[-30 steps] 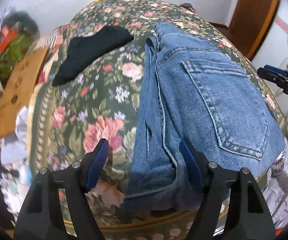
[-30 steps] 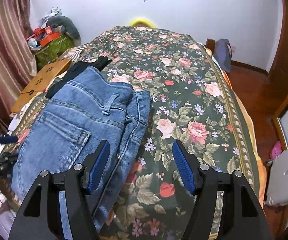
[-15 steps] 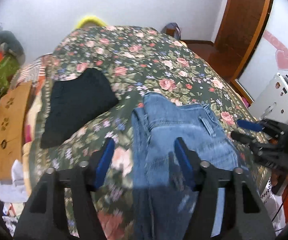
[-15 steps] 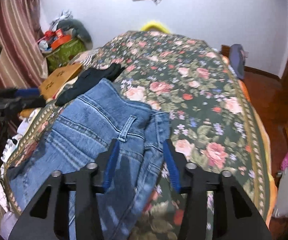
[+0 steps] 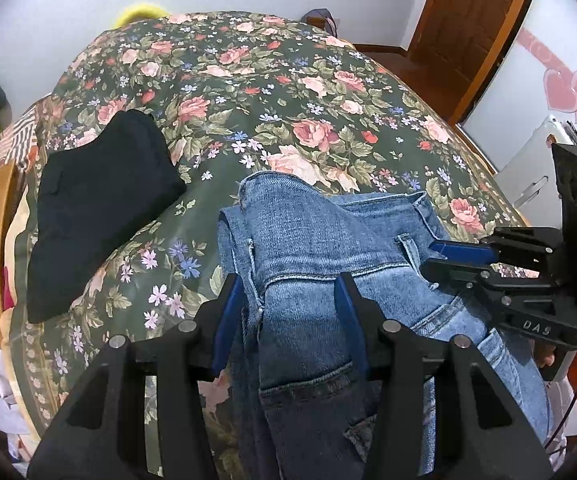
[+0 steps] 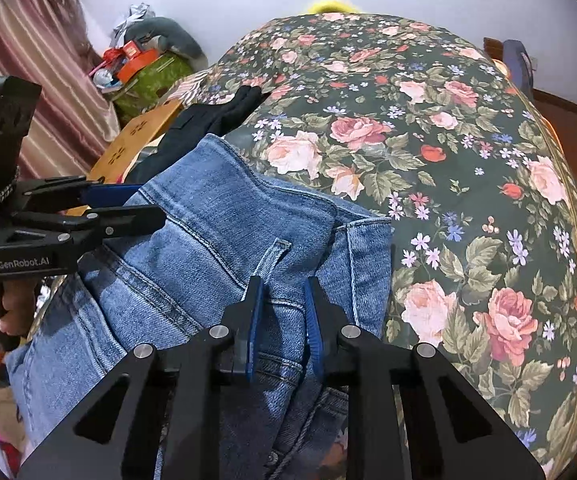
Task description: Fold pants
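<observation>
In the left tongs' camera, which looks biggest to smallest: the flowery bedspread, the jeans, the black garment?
1. Floral bedspread, filling most of the view.
2. Jeans, though nearness to the camera enlarges them.
3. Black garment, lying farther off, so its true size is unsure.

A bed covered in a dark green floral spread carried the blue jeans, folded near its front edge. Just left of the jeans lay a folded black garment, apart from them.
</observation>
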{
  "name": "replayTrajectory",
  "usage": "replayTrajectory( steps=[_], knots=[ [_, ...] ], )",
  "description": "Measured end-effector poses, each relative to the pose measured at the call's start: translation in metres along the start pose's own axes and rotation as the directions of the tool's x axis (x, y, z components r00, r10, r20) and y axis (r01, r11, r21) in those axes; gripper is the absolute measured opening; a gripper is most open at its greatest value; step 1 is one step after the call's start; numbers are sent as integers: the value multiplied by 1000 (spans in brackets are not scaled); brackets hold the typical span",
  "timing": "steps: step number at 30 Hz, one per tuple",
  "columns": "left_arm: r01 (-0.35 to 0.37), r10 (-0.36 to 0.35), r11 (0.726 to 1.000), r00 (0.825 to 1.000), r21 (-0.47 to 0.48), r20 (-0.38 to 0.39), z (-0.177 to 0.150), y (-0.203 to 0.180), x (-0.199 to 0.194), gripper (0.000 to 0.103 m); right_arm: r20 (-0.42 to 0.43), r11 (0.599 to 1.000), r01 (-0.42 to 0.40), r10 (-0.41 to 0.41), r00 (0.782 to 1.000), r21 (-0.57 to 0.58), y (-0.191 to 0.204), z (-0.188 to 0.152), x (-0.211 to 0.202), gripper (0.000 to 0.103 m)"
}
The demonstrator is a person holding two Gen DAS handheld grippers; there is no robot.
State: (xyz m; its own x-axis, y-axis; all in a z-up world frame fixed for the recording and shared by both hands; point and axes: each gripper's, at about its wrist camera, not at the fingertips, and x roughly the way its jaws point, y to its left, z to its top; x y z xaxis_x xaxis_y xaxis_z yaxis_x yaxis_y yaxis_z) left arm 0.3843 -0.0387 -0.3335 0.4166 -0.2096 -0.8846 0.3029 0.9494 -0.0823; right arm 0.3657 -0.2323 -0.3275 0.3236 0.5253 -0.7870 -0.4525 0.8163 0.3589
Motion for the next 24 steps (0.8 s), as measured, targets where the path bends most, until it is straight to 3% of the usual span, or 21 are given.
replayTrajectory(
  steps=[3,5,8,11,16,21,24],
  knots=[
    [-12,12,999,1000,30,3,0,-6,-2,38,35,998,50,-49,998,-37,7,-2,-6,12],
    [-72,70,994,997,78,27,1,-17,-7,29,86,985,138,-129,988,-104,19,-5,-14,11],
    [-152,144,977,988,151,61,3,-36,-10,27,130,959,230,-210,969,-164,27,-9,-20,11],
    [-212,201,951,977,227,70,7,-46,4,25,111,941,285,-268,957,-180,20,-12,-7,11],
    [-177,173,963,984,205,39,13,-35,20,29,47,962,251,-247,968,-108,2,-1,-5,12],
    [-137,129,982,989,129,67,18,-22,-24,29,26,975,211,-210,977,-71,8,5,-38,17],
    [-82,72,991,993,104,96,12,-20,-56,29,65,984,165,-160,985,-74,22,0,-62,35]
  ],
)
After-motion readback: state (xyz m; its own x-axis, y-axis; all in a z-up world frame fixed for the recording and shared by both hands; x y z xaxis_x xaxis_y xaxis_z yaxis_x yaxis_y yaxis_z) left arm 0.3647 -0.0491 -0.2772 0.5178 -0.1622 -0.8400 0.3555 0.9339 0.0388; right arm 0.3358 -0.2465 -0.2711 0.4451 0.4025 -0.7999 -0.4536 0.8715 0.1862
